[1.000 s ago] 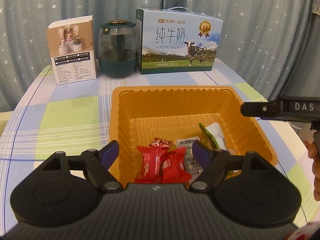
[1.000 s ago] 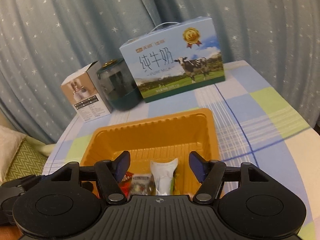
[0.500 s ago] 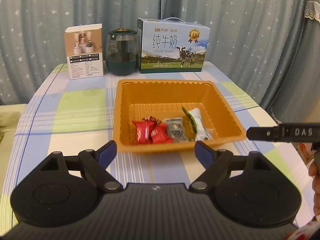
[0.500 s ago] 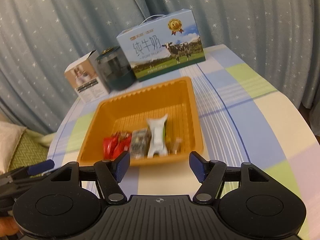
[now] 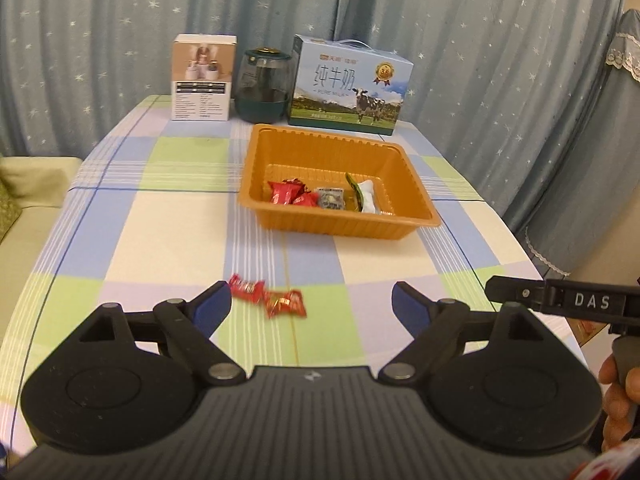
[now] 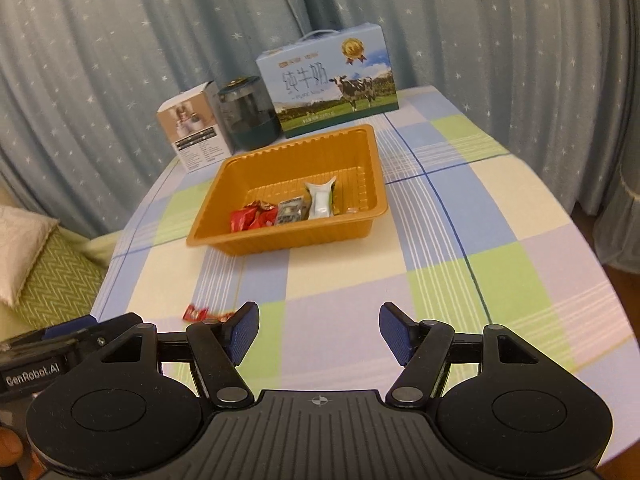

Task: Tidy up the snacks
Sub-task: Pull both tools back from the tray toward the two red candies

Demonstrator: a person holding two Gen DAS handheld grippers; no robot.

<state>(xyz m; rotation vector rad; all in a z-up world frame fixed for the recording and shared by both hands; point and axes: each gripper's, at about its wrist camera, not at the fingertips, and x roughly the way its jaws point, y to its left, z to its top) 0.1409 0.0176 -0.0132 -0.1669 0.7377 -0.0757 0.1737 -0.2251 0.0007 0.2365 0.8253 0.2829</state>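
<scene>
An orange tray [image 5: 408,224] [image 6: 372,168] sits mid-table and holds red candies [image 5: 288,193] [image 6: 250,218], a grey packet [image 5: 330,198] [image 6: 290,212] and a white-green packet [image 5: 367,197] [image 6: 321,200]. Two red candies [image 5: 267,295] lie loose on the cloth near the front edge; one shows in the right wrist view [image 6: 196,313]. My left gripper [image 5: 311,305] is open and empty, just above and behind the loose candies. My right gripper [image 6: 319,332] is open and empty over the front of the table.
At the back stand a white box [image 5: 202,78] [image 6: 192,136], a dark green jar [image 5: 262,80] [image 6: 247,116] and a blue milk carton [image 5: 348,86] [image 6: 328,80]. The checked tablecloth [image 5: 160,216] ends in rounded edges. A sofa [image 6: 44,264] is to the left, curtains behind.
Both grippers have pulled back from the tray toward the table's front edge. The two loose red candies have come into view. Both jaws stay open.
</scene>
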